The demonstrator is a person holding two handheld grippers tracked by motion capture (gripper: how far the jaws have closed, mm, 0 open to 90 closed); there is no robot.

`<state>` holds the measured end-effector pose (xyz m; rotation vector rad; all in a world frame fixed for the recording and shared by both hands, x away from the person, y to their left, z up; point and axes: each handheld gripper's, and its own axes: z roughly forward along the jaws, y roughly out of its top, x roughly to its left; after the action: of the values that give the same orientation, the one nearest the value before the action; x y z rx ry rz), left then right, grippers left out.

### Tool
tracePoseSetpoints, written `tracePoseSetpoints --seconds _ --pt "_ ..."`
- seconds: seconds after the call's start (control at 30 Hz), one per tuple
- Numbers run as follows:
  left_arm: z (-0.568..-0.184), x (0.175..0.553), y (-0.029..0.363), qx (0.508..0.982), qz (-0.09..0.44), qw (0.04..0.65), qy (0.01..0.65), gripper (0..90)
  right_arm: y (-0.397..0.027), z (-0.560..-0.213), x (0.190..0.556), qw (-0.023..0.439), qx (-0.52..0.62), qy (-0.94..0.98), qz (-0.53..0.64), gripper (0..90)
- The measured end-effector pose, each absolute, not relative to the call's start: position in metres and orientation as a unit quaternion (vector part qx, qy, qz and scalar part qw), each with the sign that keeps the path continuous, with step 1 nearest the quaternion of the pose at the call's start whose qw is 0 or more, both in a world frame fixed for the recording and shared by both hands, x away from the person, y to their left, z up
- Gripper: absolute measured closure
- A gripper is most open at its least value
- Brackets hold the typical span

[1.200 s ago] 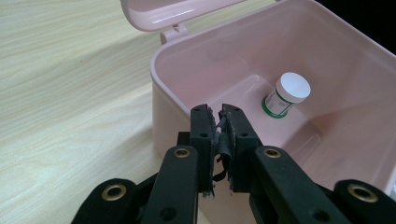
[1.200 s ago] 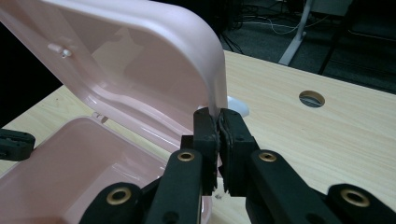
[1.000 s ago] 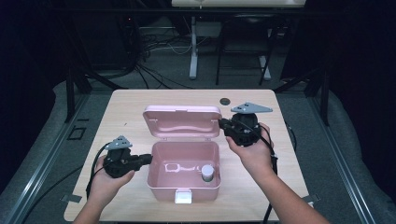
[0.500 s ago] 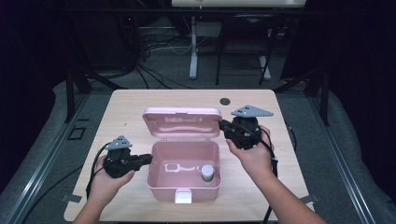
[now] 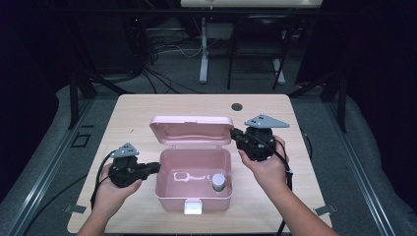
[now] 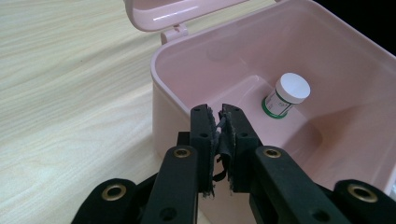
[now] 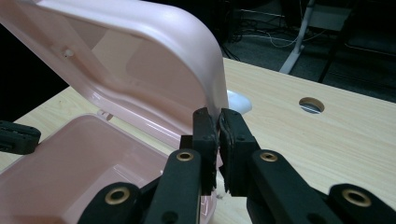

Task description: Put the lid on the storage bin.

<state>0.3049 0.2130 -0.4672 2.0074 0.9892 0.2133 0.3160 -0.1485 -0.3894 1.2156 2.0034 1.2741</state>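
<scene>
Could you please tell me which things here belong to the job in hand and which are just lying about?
In the job:
- pink plastic box
- its hinged pink lid, edge pinched by the right gripper
- small white-capped jar inside the box
- left gripper, shut at the box's wall

Lying about:
- round cable hole in the wooden table
- cables on the floor

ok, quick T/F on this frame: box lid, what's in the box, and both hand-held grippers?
1. The pink box has its lid raised. True.
2. The box holds three bottles. False: one small white-capped bottle stands inside.
3. The right hand-held gripper is closed on the lid's edge. True.
4. The left hand-held gripper holds the bottle. False: its jaws are shut at the box's wall, apart from the bottle.
5. The table is black metal. False: light wood.
</scene>
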Motion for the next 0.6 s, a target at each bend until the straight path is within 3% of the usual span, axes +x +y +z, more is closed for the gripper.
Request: tracePoseSetpoints --seconds 0.6 --pt "-0.467 0.305 0.213 0.804 0.086 0.433 0.400 83.8 -0.152 -0.395 0.305 0.227 0.441 0.724 0.479 84.4"
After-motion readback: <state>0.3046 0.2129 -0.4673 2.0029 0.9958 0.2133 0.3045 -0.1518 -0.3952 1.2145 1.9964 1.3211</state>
